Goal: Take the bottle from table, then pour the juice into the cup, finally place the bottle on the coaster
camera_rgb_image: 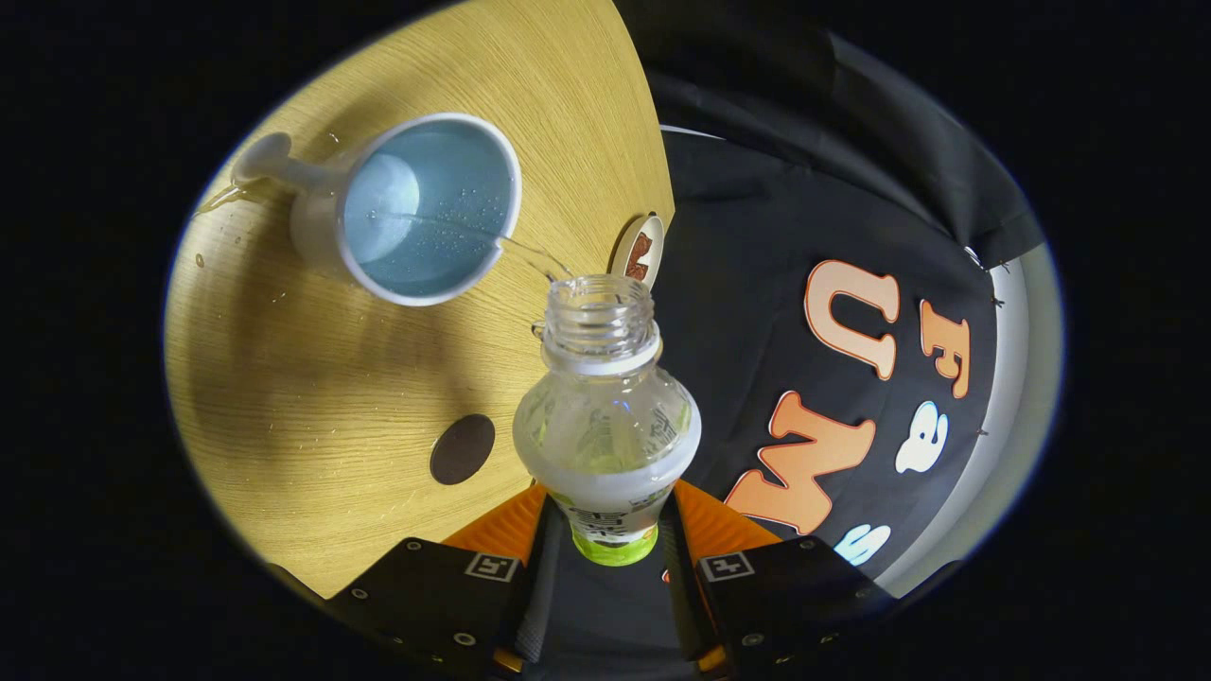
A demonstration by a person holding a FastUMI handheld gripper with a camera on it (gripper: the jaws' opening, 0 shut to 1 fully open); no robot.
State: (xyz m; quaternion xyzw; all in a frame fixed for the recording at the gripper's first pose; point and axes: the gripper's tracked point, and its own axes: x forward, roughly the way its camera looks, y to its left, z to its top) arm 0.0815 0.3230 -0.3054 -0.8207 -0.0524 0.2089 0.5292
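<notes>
The gripper (610,558) sat at the bottom centre of the frame, its jaws pressed on both sides of the clear bottle (606,426), which was uncapped. A thin stream of liquid (511,244) ran from the bottle's mouth into the white cup (416,213) at the upper left. The cup stood on the wooden desk (312,397), with drops spilled around it. A dark round coaster (462,449) lay left of the bottle. A small round item (640,251) sat at the desk's edge.

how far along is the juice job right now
Done: the bottle is off the table, clamped between the fingers. In hand: it is tipped, cap off, a thin stream reaching the cup. Left: setting it on the dark coaster near the fingers.
</notes>
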